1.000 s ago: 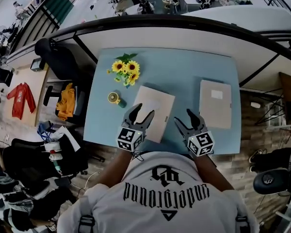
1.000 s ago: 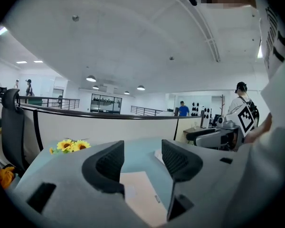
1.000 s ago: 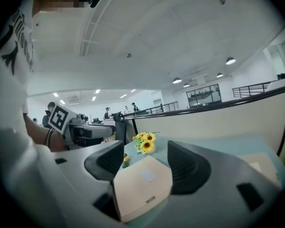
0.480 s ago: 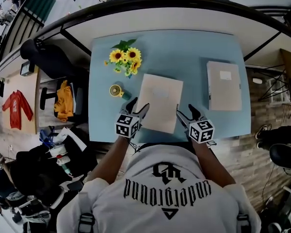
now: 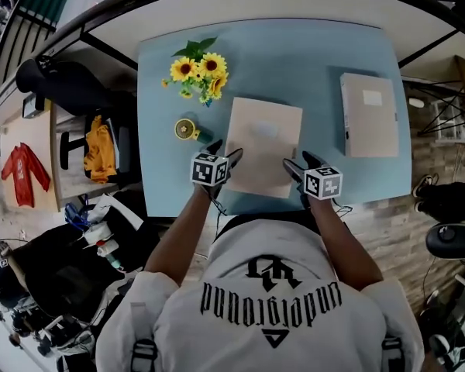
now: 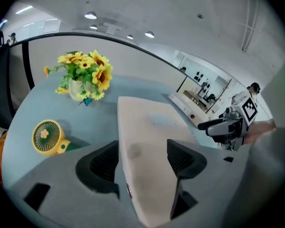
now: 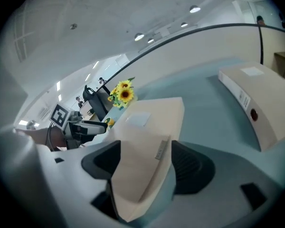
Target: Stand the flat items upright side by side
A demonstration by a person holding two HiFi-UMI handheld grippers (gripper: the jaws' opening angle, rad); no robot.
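On the blue table (image 5: 325, 53), the lowered left gripper (image 5: 226, 150) and right gripper (image 5: 298, 161), jaws freshly spread, straddle the beige box's (image 5: 263, 130) near corners, ready for lifting.

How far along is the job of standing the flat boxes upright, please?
Nothing is upright yet: the near box and the right-hand box lie flat on the blue table. In hand: the left gripper and right gripper, jaws just opened wider, straddle the near box's front corners. Left: standing both up together.

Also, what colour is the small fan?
The fan is yellow; clearest in the left gripper view.
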